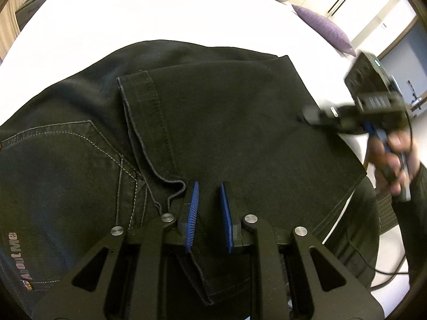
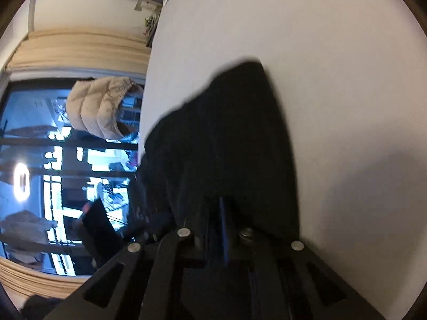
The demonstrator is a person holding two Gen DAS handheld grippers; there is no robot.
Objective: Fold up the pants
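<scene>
The left gripper [image 1: 209, 200] hangs with its jaws apart, empty, over black jeans [image 1: 213, 112] folded on a white bed [image 1: 133, 13]. At the jeans' right edge, the right gripper [image 2: 213, 208] is clamped on fabric. Beyond the jeans: bare sheet, then a purple pillow [image 1: 325, 29].

bare bed [image 1: 106, 21] beyond pants [image 1: 226, 112], pillow [image 1: 325, 26] far-right
</scene>
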